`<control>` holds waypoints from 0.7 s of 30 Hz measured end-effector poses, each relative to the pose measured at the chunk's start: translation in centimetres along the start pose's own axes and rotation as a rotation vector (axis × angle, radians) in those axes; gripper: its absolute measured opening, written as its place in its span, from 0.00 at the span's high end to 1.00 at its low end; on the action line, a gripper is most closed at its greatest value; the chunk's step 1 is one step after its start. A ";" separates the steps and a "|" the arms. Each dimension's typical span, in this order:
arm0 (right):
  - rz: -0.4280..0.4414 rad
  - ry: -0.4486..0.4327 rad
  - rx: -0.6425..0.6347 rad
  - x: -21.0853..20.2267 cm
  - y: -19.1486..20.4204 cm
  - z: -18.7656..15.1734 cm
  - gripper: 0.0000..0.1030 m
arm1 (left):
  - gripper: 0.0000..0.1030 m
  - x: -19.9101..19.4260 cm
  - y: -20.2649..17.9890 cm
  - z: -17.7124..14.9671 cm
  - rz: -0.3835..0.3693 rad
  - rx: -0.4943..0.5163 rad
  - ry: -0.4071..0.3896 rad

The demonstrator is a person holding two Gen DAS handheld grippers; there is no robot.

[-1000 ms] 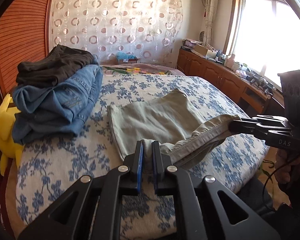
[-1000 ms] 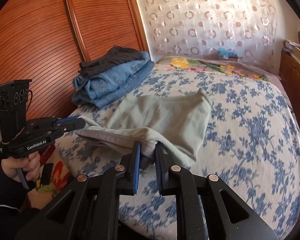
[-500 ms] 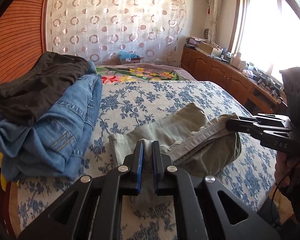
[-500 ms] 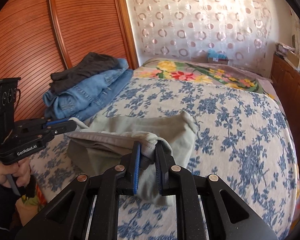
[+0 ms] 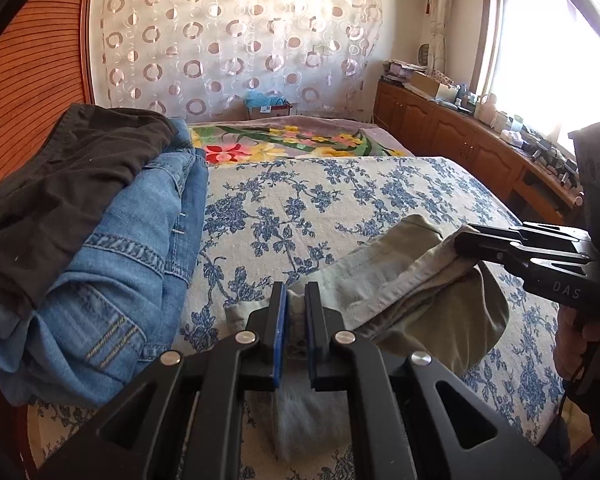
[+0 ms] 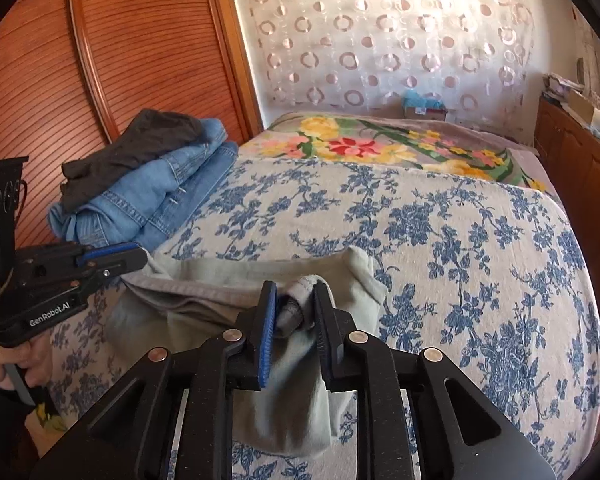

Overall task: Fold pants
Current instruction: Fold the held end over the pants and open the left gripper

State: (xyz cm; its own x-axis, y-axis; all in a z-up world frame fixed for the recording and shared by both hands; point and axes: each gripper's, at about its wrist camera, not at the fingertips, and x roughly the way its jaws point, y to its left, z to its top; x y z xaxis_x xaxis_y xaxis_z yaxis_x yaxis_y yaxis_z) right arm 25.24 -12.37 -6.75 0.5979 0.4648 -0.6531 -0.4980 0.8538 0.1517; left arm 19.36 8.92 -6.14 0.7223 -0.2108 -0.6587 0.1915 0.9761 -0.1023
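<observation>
Both grippers, left gripper (image 5: 296,304) and right gripper (image 6: 294,308), pinching the khaki pants (image 5: 383,280) waistband edge. Carried forward over the bed (image 6: 439,216) since a second ago, cloth now bunched just ahead. Fold mid-way, laying down probably next.

Khaki pants (image 5: 383,280) now bunched into a smaller heap at lower centre of the left wrist view; a second ago they lay spread flat across the bed (image 5: 339,192). Both tools have carried the pinched waistband forward over the legs. Jeans stack (image 5: 112,264) looms larger at left of frame. Far pant edge sits nearer in frame.
</observation>
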 end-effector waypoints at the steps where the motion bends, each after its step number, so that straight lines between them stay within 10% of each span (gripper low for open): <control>1: -0.005 -0.004 -0.004 0.0 0.0 0.1 0.83 | 0.95 0.0 -0.1 0.1 0.000 0.002 0.001; 12: 0.022 -0.008 -0.041 -1.9 0.5 -1.3 0.64 | 0.61 -1.9 -0.4 -0.6 0.021 0.019 -0.019; 21: -0.026 0.050 -0.070 -0.6 0.6 -3.0 0.60 | 0.61 -1.9 -1.0 -3.7 0.009 0.028 0.036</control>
State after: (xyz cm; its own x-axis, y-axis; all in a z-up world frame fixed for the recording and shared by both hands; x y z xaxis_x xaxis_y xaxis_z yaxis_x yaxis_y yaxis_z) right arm 22.69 -12.82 -8.52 0.5795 0.4292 -0.6928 -0.5268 0.8459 0.0834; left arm 15.35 8.58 -7.58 0.6998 -0.1992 -0.6860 0.2040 0.9761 -0.0752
